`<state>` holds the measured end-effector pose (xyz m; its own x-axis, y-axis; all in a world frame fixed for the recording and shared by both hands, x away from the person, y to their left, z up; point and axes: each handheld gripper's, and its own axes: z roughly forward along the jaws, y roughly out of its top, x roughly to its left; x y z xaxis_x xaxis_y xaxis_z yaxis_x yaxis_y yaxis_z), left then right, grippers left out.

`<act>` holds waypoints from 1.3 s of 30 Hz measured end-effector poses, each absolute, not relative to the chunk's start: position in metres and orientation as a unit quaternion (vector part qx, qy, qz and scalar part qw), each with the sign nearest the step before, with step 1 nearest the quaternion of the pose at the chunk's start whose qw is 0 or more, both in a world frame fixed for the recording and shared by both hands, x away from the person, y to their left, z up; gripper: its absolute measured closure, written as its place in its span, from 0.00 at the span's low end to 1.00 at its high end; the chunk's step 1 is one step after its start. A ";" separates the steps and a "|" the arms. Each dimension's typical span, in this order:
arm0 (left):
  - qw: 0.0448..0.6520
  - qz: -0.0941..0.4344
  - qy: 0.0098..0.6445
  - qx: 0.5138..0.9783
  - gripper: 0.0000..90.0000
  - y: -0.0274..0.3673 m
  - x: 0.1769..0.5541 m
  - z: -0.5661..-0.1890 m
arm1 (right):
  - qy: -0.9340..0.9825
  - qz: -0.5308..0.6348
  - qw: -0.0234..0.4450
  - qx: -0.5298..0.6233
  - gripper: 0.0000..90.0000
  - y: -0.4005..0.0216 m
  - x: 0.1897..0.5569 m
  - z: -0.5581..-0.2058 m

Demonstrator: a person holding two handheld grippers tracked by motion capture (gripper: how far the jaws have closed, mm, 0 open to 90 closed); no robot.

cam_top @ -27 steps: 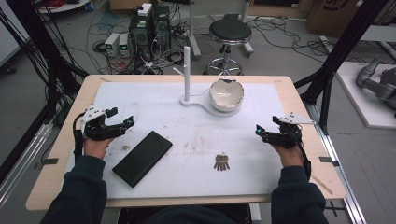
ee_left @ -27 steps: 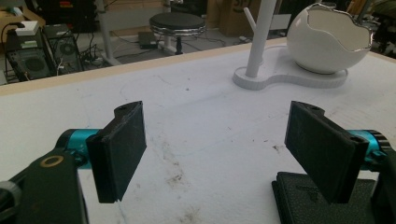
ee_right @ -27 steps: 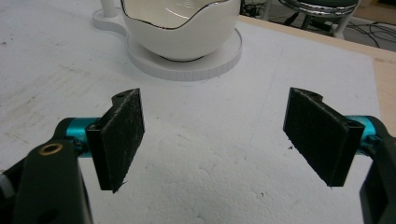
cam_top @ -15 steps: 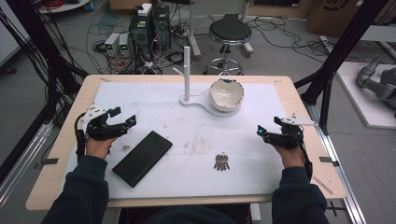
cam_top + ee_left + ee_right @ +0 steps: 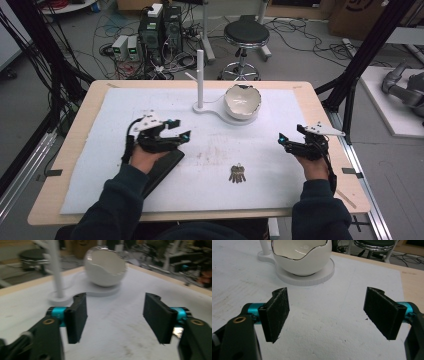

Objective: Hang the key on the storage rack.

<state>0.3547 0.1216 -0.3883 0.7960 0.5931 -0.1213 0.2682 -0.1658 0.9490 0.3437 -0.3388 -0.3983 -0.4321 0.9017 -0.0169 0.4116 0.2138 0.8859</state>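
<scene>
My left gripper [image 5: 181, 130] hovers open over the left middle of the white mat, jaws pointing toward the white egg-shaped bowl [image 5: 242, 101]. In the left gripper view the open left gripper [image 5: 116, 320] holds nothing, and the bowl [image 5: 105, 267] and a white post [image 5: 56, 270] lie ahead. A black phone [image 5: 161, 167] lies under my left hand, mostly hidden. A bunch of keys [image 5: 237, 173] rests near the front centre. My right gripper [image 5: 282, 140] stands open at the right, empty; in its own view the right gripper [image 5: 327, 312] faces the bowl [image 5: 300, 256].
The bowl sits on a white round base joined to an upright post [image 5: 200, 80]. The white mat [image 5: 125, 100] covers a wooden table [image 5: 320, 105]. Black frame legs, cables, computers and a stool [image 5: 246, 35] stand beyond the far edge.
My left hand and gripper have moved right and a little forward, now covering much of the phone. The right gripper has stayed about where it was.
</scene>
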 end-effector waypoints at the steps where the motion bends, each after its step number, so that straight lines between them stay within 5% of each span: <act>1: 0.577 0.126 0.277 0.758 0.53 0.108 0.356 -0.390 | 0.727 0.434 0.282 0.452 0.23 -0.339 0.343 -0.398; 10: 0.528 0.041 0.248 0.811 0.66 0.022 0.362 -0.423 | 0.724 0.435 0.282 0.455 0.23 -0.342 0.342 -0.398; 18: 0.509 0.006 0.238 0.827 0.68 -0.012 0.362 -0.437 | 0.724 0.436 0.282 0.455 0.23 -0.343 0.342 -0.398; 31: 0.452 -0.032 0.254 0.855 0.86 -0.023 0.361 -0.451 | 0.724 0.441 0.282 0.450 0.23 -0.344 0.342 -0.399; 34: 0.460 -0.036 0.251 0.851 0.96 -0.022 0.361 -0.449 | 0.724 0.442 0.282 0.449 0.23 -0.343 0.341 -0.398; 39: 0.483 -0.035 0.246 0.840 0.97 -0.015 0.361 -0.441 | 0.723 0.440 0.282 0.452 0.23 -0.344 0.341 -0.399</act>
<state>0.3610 -0.0154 -0.4407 0.8766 0.3794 -0.2961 0.4468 -0.4131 0.7935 0.3410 -0.3443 -0.3988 -0.4328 0.9014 -0.0097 0.4062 0.2047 0.8906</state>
